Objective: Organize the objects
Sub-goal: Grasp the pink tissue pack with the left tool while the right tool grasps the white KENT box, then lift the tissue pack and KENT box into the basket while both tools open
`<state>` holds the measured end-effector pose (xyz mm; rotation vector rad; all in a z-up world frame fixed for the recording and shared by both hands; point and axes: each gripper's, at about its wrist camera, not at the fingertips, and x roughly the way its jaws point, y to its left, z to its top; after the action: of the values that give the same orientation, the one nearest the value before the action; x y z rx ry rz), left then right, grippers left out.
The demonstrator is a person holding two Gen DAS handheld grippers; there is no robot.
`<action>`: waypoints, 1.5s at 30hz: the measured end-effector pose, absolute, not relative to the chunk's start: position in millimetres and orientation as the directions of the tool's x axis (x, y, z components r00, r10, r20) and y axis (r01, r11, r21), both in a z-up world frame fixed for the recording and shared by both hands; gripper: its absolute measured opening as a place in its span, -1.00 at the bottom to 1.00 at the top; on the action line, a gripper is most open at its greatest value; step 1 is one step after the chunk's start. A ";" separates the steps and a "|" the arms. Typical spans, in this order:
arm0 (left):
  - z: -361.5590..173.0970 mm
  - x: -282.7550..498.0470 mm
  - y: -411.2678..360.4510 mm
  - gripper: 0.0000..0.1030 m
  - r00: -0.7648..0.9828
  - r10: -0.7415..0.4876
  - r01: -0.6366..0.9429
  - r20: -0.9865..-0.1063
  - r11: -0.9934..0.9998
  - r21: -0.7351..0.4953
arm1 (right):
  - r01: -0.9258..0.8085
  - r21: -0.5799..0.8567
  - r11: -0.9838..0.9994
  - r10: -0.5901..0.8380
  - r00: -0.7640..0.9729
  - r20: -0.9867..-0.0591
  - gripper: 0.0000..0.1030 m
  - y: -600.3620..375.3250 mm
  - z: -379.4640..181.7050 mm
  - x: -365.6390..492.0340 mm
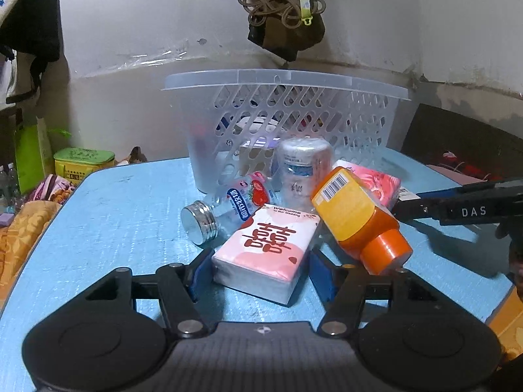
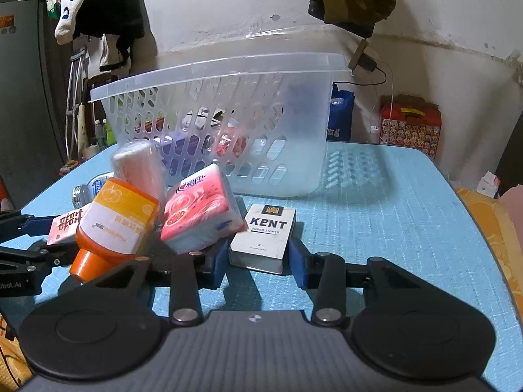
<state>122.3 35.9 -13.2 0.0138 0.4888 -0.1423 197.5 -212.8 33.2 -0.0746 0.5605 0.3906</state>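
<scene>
My left gripper (image 1: 258,269) is open, its blue pads on either side of a pink-and-white tissue pack (image 1: 268,248) with a red character, lying on the blue table (image 1: 114,222). My right gripper (image 2: 258,263) is open around a white KENT cigarette box (image 2: 266,236). An orange bottle (image 1: 356,219) leans on the pile; it also shows in the right wrist view (image 2: 112,227). A pink tissue pack (image 2: 199,214), a silver-wrapped cylinder (image 1: 302,166) and a clear bottle with a silver cap (image 1: 228,209) lie before the translucent basket (image 1: 287,81).
The basket (image 2: 294,124) holds several items and stands at the table's back. A dark bag with cord hangs on the wall (image 1: 284,16). A green-lidded tin (image 1: 83,161) sits off the table's left. A red patterned box (image 2: 408,127) stands at the right.
</scene>
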 end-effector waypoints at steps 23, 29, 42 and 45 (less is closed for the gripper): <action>-16.8 106.2 53.6 0.22 0.928 -0.136 0.107 -0.347 0.989 -0.103 | -0.335 0.023 0.942 0.315 0.857 -0.409 -0.17 -219.6 39.0 178.3; -14.9 96.4 61.1 0.22 0.939 -0.114 0.082 -0.324 0.990 -0.113 | -0.313 0.065 0.948 0.314 0.876 -0.365 -0.17 -238.4 45.4 155.4; 3.9 69.2 70.5 0.22 0.952 -0.103 0.061 -0.288 0.986 -0.152 | -0.382 0.120 0.916 0.400 0.859 -0.320 -0.17 -235.1 53.6 113.3; 8.2 64.2 70.0 0.22 0.951 -0.105 0.066 -0.291 0.988 -0.139 | -0.393 0.130 0.910 0.414 0.857 -0.308 -0.17 -233.1 55.6 107.0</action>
<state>64.2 70.0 8.2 -0.1279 0.3028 -0.0870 107.0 -233.1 55.6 0.0633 0.3377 0.4242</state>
